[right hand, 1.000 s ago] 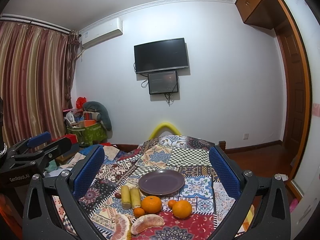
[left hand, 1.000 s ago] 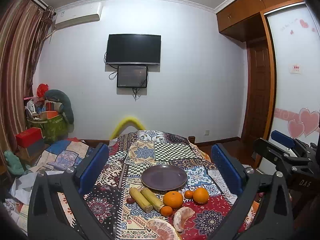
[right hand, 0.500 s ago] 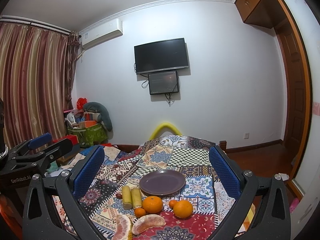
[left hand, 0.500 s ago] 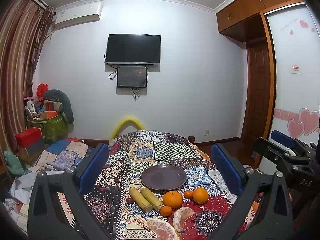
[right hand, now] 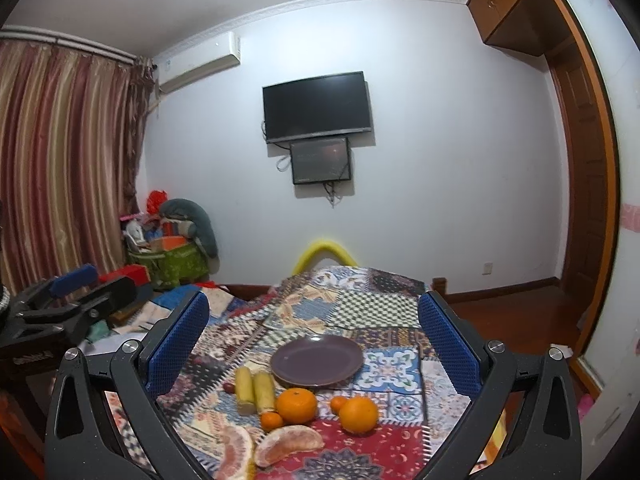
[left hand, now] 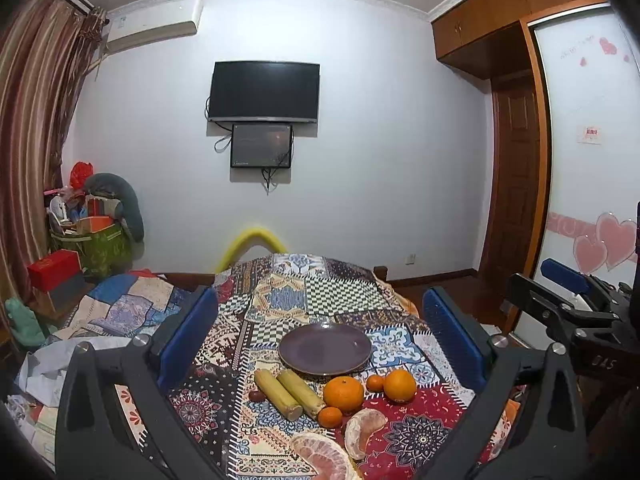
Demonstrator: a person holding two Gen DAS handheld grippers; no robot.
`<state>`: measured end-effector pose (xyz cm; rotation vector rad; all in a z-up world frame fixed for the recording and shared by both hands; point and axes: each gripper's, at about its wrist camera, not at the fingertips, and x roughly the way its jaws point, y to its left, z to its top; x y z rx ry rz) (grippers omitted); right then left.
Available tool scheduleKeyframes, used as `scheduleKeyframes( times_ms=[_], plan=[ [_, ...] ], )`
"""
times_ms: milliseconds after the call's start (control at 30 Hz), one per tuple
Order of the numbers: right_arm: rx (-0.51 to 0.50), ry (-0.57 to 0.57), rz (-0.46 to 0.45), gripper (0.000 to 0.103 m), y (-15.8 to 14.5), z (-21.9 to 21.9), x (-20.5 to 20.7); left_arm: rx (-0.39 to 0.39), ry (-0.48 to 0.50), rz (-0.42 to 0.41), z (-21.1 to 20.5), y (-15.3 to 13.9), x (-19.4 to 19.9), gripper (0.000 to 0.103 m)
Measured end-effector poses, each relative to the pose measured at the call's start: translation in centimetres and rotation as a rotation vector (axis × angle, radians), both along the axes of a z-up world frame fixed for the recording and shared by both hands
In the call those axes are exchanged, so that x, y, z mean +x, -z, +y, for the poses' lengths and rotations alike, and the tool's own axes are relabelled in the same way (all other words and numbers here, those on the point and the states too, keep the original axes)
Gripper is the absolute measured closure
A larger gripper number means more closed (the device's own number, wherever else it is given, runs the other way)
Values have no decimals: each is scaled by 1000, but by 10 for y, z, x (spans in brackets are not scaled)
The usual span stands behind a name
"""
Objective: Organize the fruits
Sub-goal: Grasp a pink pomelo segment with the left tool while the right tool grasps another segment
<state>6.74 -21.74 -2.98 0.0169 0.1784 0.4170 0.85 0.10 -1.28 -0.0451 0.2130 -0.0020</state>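
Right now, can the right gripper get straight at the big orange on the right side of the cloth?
Probably yes. The right gripper is open and empty, held above the table, and the orange sits in the open. Only a small tangerine touches its left side; nothing lies over it.

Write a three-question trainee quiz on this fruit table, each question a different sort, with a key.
1. True or false: the purple plate already holds fruit.
2. Multiple choice: what lies just left of the two yellow-green cane sticks in the left wrist view? A) a small dark red fruit B) a banana C) a knife
3. Fill in: the left gripper and the right gripper both have their fingers ____, holding nothing.

Key: 1 false, the plate is bare and the large oranges, small oranges and peeled pomelo segments all lie on the patchwork cloth; 2 A; 3 open.
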Motion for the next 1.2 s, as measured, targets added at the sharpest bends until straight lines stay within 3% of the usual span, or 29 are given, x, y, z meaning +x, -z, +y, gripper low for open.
scheduleKeyframes(
  times_ms=[167,300,500,900,1200],
  plan=[
    [-17,23,61,0,14,-4,15,-28,19,76,6,14,16,0],
    [-65,14,124,0,31,-6,26,-47,57,186,10,35,34,14],
    [-151,-2,180,0,59,-3,31,-15,44,325,10,77,59,14],
    [-191,-35,395,0,110,3,57,5,27,587,7,164,97,14],
    [-254,-99,459,0,137,34,74,7,2,639,18,190,105,14]
  ],
)
